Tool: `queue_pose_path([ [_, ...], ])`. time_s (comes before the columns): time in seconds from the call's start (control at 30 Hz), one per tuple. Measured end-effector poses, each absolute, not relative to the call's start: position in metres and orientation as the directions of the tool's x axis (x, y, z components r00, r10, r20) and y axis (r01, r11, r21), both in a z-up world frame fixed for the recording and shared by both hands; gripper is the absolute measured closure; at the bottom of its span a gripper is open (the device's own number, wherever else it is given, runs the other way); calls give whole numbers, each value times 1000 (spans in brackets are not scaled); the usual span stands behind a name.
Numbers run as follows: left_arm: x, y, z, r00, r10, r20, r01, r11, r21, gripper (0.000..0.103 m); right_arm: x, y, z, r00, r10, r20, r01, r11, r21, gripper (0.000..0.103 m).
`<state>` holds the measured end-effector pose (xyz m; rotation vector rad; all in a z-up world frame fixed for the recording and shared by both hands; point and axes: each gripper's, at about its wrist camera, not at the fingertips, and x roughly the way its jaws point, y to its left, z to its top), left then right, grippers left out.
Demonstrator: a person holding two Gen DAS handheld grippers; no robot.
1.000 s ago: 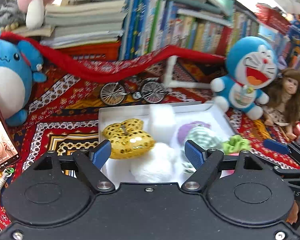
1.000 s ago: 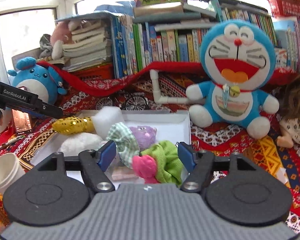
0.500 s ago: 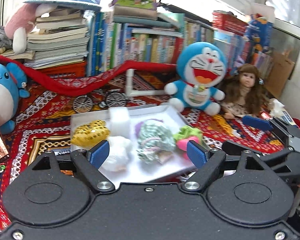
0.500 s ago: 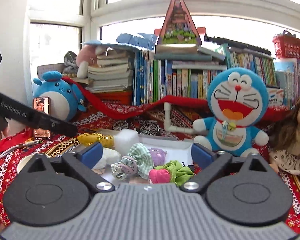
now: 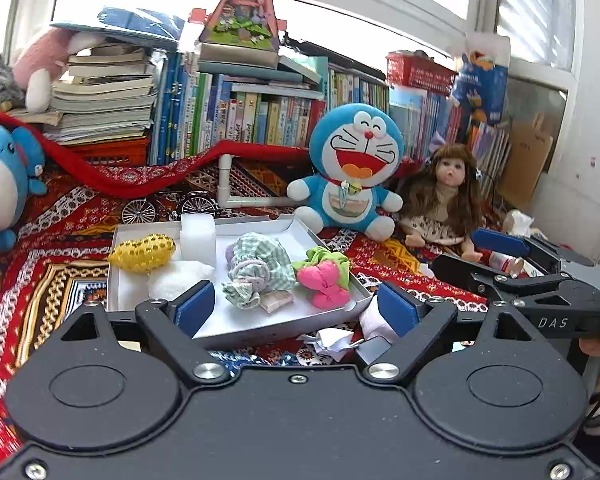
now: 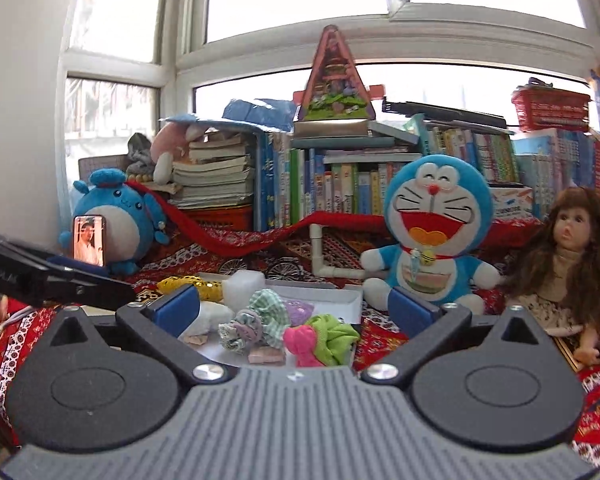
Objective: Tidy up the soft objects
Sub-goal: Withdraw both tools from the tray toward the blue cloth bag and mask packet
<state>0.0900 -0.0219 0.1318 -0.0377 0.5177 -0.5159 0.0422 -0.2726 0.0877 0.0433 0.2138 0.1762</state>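
Left wrist view: left gripper (image 5: 294,307) and right gripper (image 6: 294,307) both spread wide, nothing between pads, jaws just been opening. Pink bow (image 5: 325,284) at white tray (image 5: 236,330) right edge; careless nudge could tip it onto patterned cloth (image 5: 400,256).

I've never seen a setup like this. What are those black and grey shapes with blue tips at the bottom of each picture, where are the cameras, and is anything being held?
Those shapes are two hand-held grasping tools; a person carries one in each hand, and there is no robot arm. Each picture comes from a wide-angle camera mounted on one tool, looking forward along its two blue-padded fingers. One view shows the left tool, the other the right tool. Both have just been opening, stand open and hold nothing. Ahead, on a patterned red cloth, lies a white tray with soft things: a yellow sequined piece, a white foam block, a checked fabric bundle and a pink and green piece. Behind it sit a blue cat plush and a doll.
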Motion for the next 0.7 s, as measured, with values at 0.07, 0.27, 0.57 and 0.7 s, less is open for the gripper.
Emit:
queue_pose_path([
  [0.07,83,-21,126,757,-469,-455,448,879,-162,15,38,-277,83,965,160,-206,-150,987,64,0],
  [0.27,66,-21,106,789,-425,-443,396,904,-162,15,28,-285,63,973,85,-213,-75,996,54,0],
  [0.57,49,-30,69,781,-389,-489,369,919,-142,16,13,-291,27,963,-3,-271,20,998,60,0],
  [0.7,46,-36,54,794,-346,-500,323,937,-134,19,10,-294,16,953,-12,-302,36,997,74,0],
])
